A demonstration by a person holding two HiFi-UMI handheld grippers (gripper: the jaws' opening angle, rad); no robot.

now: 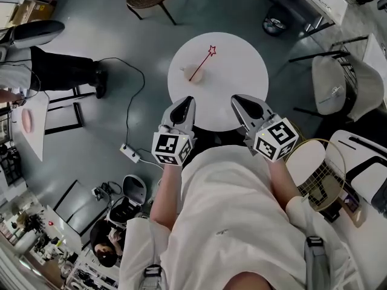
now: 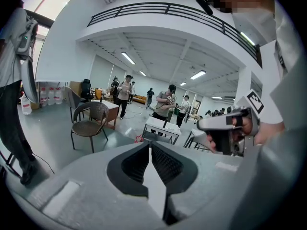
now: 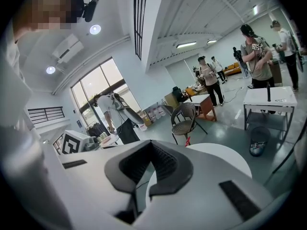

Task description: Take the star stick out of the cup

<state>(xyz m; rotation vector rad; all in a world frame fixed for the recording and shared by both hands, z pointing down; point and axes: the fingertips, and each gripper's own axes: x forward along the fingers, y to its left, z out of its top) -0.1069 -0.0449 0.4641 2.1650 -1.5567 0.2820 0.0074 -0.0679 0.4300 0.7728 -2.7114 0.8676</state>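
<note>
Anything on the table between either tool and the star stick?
Nothing visible. Only bare table lies between the left tool, the right tool and the stick in its cup. Both tools are shut and empty.

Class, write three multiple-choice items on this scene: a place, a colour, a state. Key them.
1. Where is the star stick? A on the floor; B in the cup on the round table; C on a chair.
2. What colour is the star stick? A red; B blue; C green.
3. How do the left gripper's jaws stand? A wide apart; B shut on the cup; C together, empty.
Answers: B, it leans in the cup; A, star and shaft are red; C, they meet, nothing between.
</note>
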